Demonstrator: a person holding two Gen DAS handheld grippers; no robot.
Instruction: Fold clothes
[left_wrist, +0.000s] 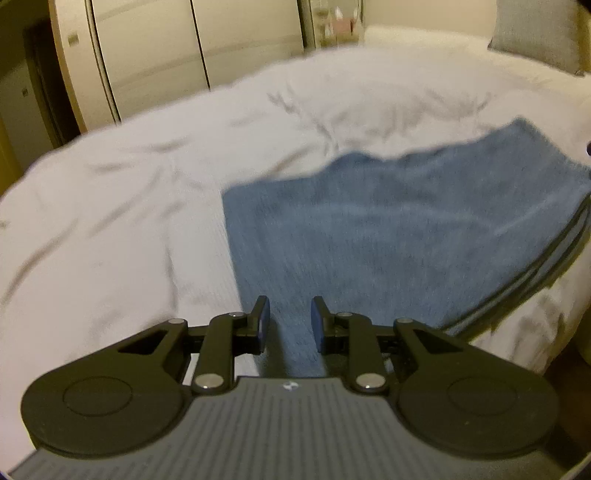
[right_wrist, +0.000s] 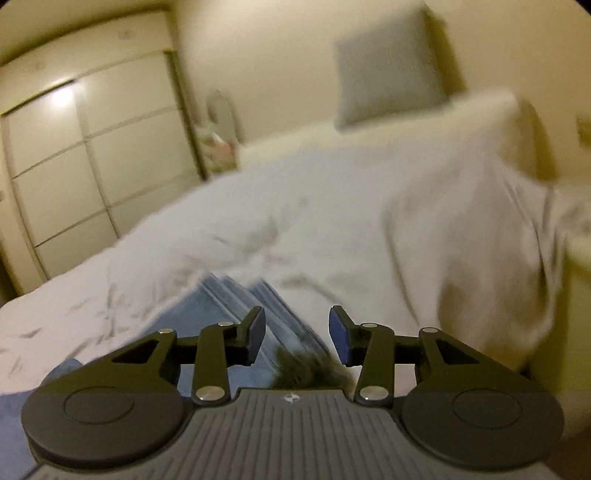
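Left wrist: both tools (left_wrist: 289, 325) (right_wrist: 297, 334) spread over blue towel (left_wrist: 388, 229) on white bed (left_wrist: 110, 206)

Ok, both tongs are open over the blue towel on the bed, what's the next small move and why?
Probably lower the left tongs onto the blue towel's near edge and close: both tongs are open and empty, the towel lies flat on the white duvet, apparently part-folded.

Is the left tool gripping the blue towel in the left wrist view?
No. The left tool is open, its fingers apart above the blue towel lying on the white bed cover.
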